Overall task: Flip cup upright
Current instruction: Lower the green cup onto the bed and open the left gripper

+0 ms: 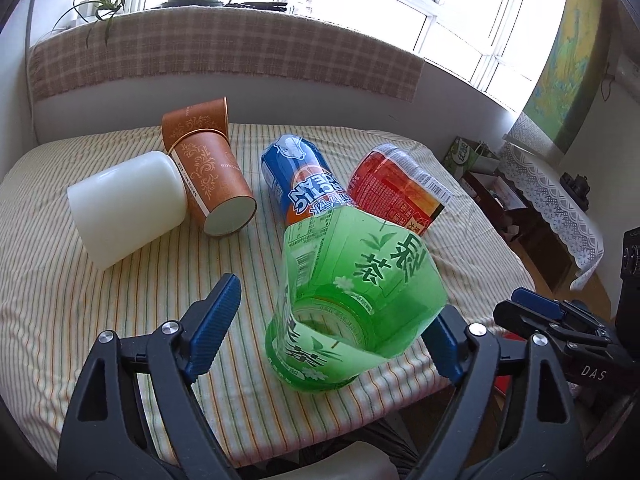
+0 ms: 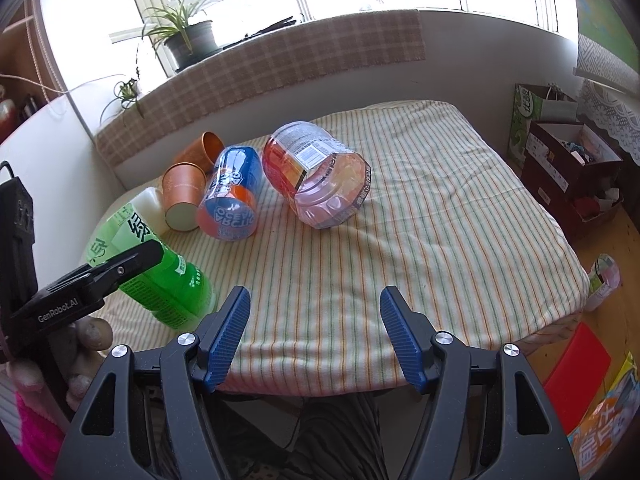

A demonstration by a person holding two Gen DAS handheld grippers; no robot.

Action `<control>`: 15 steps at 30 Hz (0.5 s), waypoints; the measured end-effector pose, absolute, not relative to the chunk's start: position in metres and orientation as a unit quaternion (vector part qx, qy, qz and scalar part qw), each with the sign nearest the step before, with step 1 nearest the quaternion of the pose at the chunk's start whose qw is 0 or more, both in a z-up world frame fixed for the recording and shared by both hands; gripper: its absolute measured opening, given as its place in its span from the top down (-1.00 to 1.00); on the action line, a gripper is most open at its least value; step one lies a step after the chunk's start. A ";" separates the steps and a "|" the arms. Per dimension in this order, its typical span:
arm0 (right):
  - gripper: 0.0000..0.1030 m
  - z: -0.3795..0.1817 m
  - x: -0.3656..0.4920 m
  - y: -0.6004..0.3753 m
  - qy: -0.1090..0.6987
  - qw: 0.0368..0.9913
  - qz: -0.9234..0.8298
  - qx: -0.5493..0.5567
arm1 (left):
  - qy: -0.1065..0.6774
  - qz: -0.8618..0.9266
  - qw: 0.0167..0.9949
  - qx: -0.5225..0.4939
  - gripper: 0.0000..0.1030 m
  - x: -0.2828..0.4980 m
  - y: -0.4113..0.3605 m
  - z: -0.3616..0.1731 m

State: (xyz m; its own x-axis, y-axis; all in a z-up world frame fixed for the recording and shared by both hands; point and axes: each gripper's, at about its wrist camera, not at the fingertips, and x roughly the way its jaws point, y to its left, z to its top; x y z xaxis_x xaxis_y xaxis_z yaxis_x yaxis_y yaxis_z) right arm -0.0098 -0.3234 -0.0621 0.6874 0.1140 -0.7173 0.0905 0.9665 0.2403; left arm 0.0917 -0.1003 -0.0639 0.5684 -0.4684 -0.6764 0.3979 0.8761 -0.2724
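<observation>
Now the left gripper (image 1: 324,320) hangs low over the near edge of the bed (image 1: 60,300), fingers spread wide either side of the green cup (image 1: 356,300) — a cut-down green tea bottle. It looks tilted, bottom end toward the camera, neither lying flat nor standing. The right-hand pad sits hard against its wall or just beside it, I can't tell which; the left pad is clearly apart, so nothing is clamped.

By my guess it handles light and flimsy: thin clear plastic under a slick printed sleeve, easy to crush and quick to skate out of a pinch. The firm moulded base ring looks the safer place to grip, squeezed gently across the body just above it.

The right gripper (image 2: 316,336) waits open and empty, right of the green cup, over bare striped cloth.

Writing next: the green cup carries big Chinese characters for green tea, plus a small nutrition panel too fine to read. Just behind it, touching or nearly so, the blue cup (image 1: 300,176) reads "ARCTIC OCEAN", upside down here. Right of that, behind the green cup, the red cup (image 1: 396,192) shows a barcode and small print I can't make out. Further left lie a brown tube (image 1: 208,176) with gold scrollwork and lettering starting "RONG", and a plain white cup (image 1: 124,208). The right gripper's body shows "DAS", the left's "GenRobot.AI".
</observation>
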 end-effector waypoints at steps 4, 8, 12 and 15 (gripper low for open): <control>-0.30 -0.061 -0.010 -0.321 0.394 0.910 0.009 0.128 | 0.404 -0.249 0.879 -0.046 -0.70 0.088 -0.099 -0.068; -0.30 -0.060 -0.011 -0.319 0.392 0.911 0.012 0.127 | 0.412 -0.251 0.875 -0.050 -0.70 0.084 -0.094 -0.071; -0.30 -0.057 -0.012 -0.317 0.388 0.913 0.014 0.124 | 0.414 -0.252 0.873 -0.047 -0.70 0.073 -0.088 -0.074; -0.30 -0.055 -0.012 -0.314 0.383 0.915 0.017 0.122 | 0.416 -0.251 0.873 -0.044 -0.70 0.062 -0.081 -0.076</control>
State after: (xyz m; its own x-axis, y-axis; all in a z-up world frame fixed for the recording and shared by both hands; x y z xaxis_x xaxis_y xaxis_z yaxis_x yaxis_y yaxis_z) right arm -0.0120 -0.3144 -0.0549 0.7055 0.1250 -0.6976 0.0628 0.9695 0.2371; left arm 0.0624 -0.0815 -0.0755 0.5282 -0.4746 -0.7042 0.4014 0.8703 -0.2854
